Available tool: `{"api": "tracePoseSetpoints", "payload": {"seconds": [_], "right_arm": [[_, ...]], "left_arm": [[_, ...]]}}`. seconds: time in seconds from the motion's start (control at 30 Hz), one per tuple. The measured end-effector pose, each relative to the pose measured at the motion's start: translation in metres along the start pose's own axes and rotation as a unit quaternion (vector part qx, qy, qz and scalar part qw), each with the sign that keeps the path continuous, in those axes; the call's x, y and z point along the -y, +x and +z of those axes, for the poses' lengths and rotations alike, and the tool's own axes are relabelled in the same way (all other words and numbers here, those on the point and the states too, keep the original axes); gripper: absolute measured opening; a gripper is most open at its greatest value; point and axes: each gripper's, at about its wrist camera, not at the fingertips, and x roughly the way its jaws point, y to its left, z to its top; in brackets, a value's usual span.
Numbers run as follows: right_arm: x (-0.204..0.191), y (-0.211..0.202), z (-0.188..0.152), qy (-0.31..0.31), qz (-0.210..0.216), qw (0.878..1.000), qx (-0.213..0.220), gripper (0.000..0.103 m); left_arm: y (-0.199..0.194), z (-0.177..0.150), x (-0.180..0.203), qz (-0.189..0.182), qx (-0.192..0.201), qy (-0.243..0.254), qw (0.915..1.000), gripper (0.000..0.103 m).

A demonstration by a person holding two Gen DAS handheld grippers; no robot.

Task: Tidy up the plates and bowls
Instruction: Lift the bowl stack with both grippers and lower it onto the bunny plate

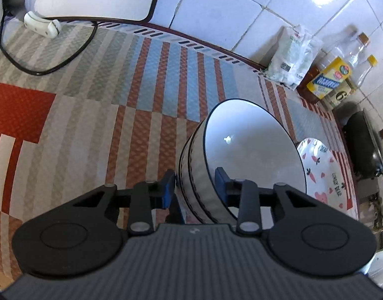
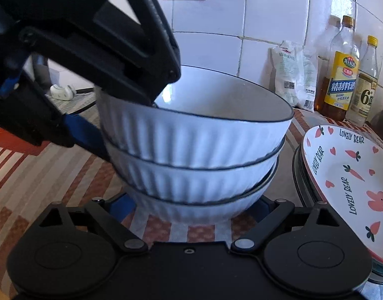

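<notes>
A stack of three white ribbed bowls with dark rims (image 2: 196,150) stands on the striped mat; it also shows in the left wrist view (image 1: 241,155). My left gripper (image 1: 195,186) straddles the stack's near rim, one blue pad outside the wall, one inside the top bowl; in the right wrist view it reaches over the stack from the upper left (image 2: 121,115). My right gripper (image 2: 191,207) is open, its fingers spread either side of the bottom bowl's base. A stack of "Lovely Bear" plates (image 2: 346,175) lies to the right; it also shows in the left wrist view (image 1: 324,172).
Oil and vinegar bottles (image 2: 341,75) and a white bag (image 2: 294,75) stand against the tiled wall at the back right. A black cable (image 1: 48,57) and a white plug (image 1: 41,25) lie on the mat at the far left. A dark wok (image 1: 366,145) sits at the right.
</notes>
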Motion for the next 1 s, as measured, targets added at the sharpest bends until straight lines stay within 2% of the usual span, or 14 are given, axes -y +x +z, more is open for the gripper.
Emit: {"api": "tracePoseSetpoints", "payload": {"seconds": [0.1,0.3,0.67,1.0], "right_arm": [[-0.002,0.002,0.001,0.003,-0.007,1.0,0.003,0.096],[0.002,0.002,0.002,0.001,0.006,1.0,0.009,0.096],[0.006,-0.002,0.0,-0.01,0.034,0.999,0.023,0.096],[0.014,-0.03,0.012,-0.014,0.059,0.997,0.037,0.096]], "left_arm": [[0.001,0.003,-0.008,-0.014,0.001,-0.014,0.9998,0.032],[0.001,0.002,-0.004,-0.012,-0.003,0.024,0.9996,0.032],[-0.009,-0.006,0.012,0.027,0.019,0.071,0.9969,0.032],[-0.043,-0.013,0.037,0.048,0.027,0.085,0.9948,0.031]]}}
